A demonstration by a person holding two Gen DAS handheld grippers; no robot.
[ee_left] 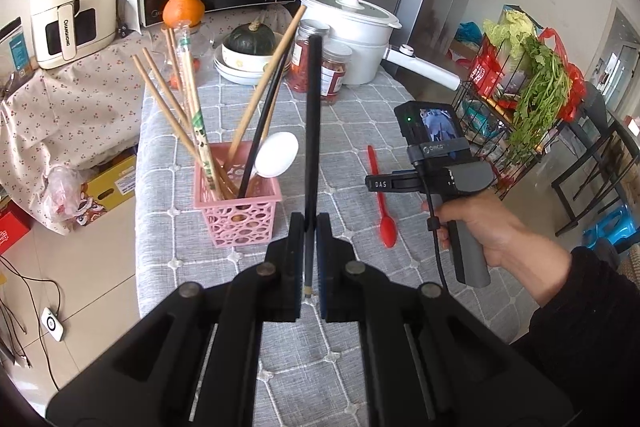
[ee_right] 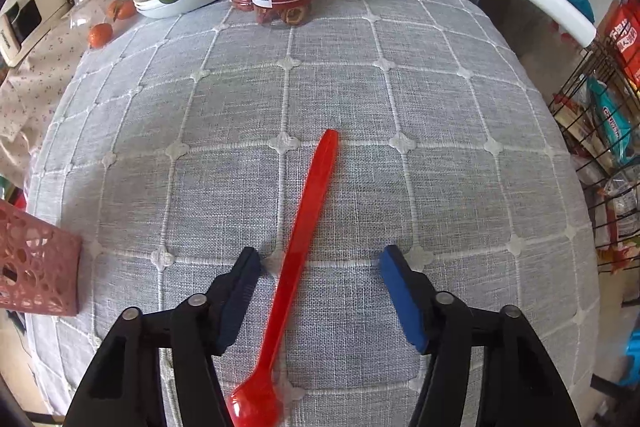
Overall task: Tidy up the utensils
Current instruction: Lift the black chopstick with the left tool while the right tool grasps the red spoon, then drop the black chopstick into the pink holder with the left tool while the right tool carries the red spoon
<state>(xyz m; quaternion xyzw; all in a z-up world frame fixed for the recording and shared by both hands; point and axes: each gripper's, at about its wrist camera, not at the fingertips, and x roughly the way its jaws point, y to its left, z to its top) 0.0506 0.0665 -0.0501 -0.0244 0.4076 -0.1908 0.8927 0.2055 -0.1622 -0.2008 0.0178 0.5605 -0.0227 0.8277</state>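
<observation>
Fingers of the left gripper (ee_left: 308, 223) clamp a black chopstick (ee_left: 313, 131) beside the pink basket (ee_left: 236, 203). Right gripper (ee_right: 320, 263) fingers stand apart, straddling the red spoon (ee_right: 298, 255) on the desk (ee_right: 440, 147).

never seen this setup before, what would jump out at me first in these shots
The red spoon lies on the grey checked tablecloth, between the open fingers of the right gripper and touching neither. The left gripper is shut on a black chopstick that sticks up beside the pink basket, which already holds wooden chopsticks and a white spoon.
</observation>
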